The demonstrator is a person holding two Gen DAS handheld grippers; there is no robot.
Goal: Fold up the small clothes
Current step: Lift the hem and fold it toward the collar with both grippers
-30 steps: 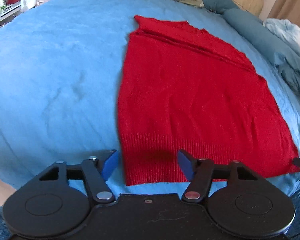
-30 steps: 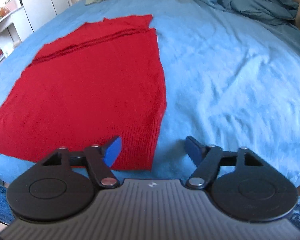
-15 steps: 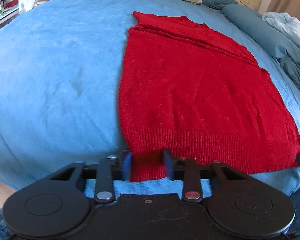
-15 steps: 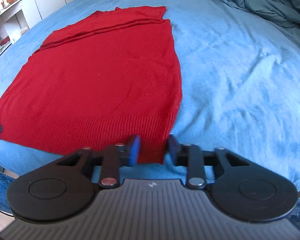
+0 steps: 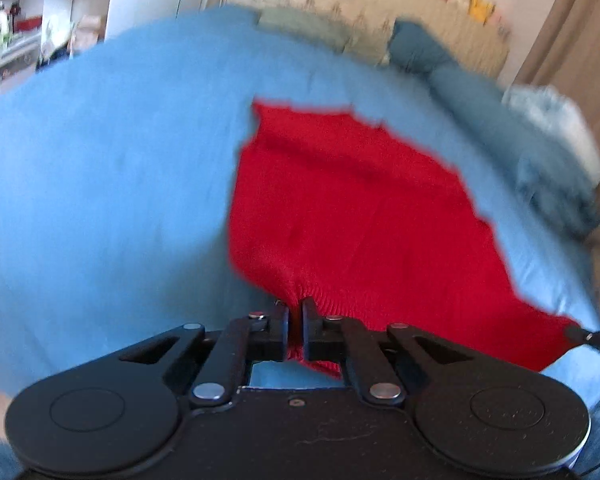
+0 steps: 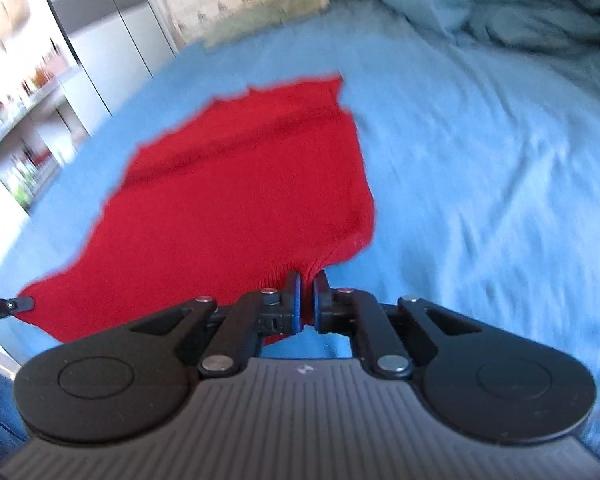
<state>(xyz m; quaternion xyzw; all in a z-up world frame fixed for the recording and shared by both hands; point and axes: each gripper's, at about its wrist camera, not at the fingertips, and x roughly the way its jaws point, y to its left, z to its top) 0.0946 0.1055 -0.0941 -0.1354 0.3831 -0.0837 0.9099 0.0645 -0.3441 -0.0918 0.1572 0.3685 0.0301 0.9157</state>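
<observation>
Red knit top [image 5: 352,216]: soft, limp, light, spread near the bed [image 5: 100,184] front edge; left gripper [image 5: 296,312] and right gripper [image 6: 307,286] each clamped on a ribbed hem corner, the sensible hold

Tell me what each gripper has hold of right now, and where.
Both hold the red sweater by its ribbed hem: left gripper at the hem's left corner, right gripper at its right corner.
</observation>
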